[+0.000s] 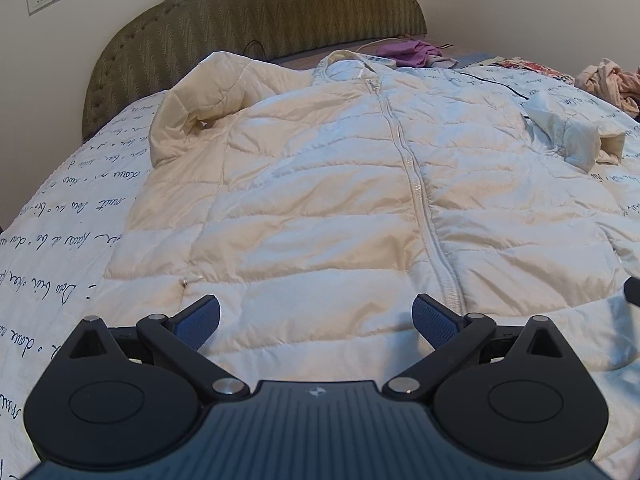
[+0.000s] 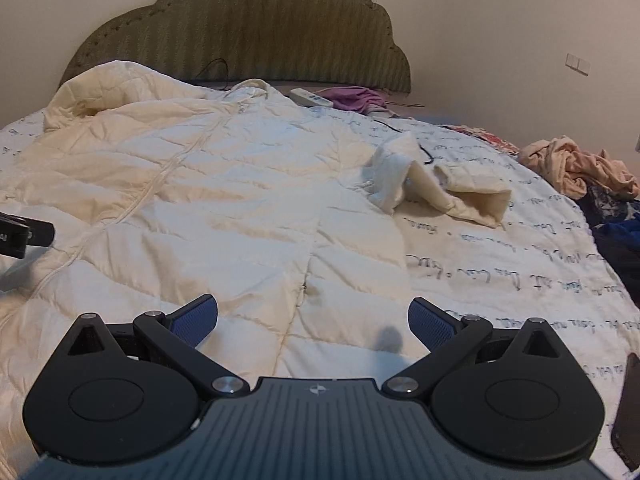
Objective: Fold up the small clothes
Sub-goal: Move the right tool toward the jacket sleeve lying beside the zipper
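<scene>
My left tongs (image 1: pixel 316 322) are spread wide and hold nothing. They hang over the bottom hem of the white puffy jacket (image 1: pixel 340 184). My right tongs (image 2: pixel 313 320) are spread wide too, with nothing in them, over the hem on the other side.

The jacket lies flat on the bed (image 1: pixel 80 216), face up. It takes up most of the middle of the bed. Its long way runs from the foot edge, near me, up to the headboard (image 1: pixel 256 20). The collar (image 1: pixel 344 66) points at the headboard and the hem points at me. The zipper (image 1: pixel 416 184) is shut and runs straight up the middle.

One sleeve (image 1: pixel 192 108) is bunched up on the left side of the bed, near the headboard. The other sleeve (image 2: pixel 436 184) is bent and crumpled toward the right edge of the bed.

The bed cover is white with dark handwriting on it. I cannot read the words. At the head edge lie a purple cloth (image 2: pixel 356 98) and a white remote (image 2: pixel 310 98). Near the right edge sits a pile of pink clothes (image 2: pixel 576 170), with something dark blue (image 2: pixel 618 226) beside it that is cut off by the side of the picture.

In the left view my tongs hide the middle of the hem. A dark piece of the left tongs pokes in at the left side of the right view.
</scene>
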Tool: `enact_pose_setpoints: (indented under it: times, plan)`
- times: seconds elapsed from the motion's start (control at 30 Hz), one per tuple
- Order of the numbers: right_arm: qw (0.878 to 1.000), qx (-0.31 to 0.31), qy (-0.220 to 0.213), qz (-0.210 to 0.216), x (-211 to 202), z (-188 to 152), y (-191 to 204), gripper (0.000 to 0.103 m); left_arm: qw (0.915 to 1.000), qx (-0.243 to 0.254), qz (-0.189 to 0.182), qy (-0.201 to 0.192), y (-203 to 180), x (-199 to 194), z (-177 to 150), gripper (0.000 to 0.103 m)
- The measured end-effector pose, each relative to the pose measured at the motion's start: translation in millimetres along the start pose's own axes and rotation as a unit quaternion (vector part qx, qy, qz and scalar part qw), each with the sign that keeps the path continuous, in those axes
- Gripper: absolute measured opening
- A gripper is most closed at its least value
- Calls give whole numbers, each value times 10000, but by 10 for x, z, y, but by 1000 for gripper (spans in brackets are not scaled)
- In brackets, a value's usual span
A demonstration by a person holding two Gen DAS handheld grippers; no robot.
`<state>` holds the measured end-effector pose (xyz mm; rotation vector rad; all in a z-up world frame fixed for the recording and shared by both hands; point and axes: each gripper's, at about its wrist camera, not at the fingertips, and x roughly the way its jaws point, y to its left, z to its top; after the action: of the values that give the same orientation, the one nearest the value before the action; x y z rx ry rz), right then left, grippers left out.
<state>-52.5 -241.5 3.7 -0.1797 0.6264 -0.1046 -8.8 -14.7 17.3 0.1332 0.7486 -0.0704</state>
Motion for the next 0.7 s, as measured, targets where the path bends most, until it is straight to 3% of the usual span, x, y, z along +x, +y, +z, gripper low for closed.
enact_pose_setpoints:
  times: [0.13,0.2,0.47,0.63,0.7]
  plan:
    - [9996,139,250,-22,7,-12,-137,103,10000,-4,-63,4,-4,12,10,103]
    - [9998,116,127,-41,-76,9,-83,103,10000,-11,-83,1,-1,15,15,103]
    - [9948,162,-973,235,-535,347,182,103,9999,35,-156,-57,-29,25,-6,103]
    - [9868,-294,-1586,-116,-761,431,416,103,9999,26,-112,-68,-46,35,-12,103]
    - [9845,-281,-1729,28,-812,439,446,103,9999,-10,-121,-71,-49,30,-15,103]
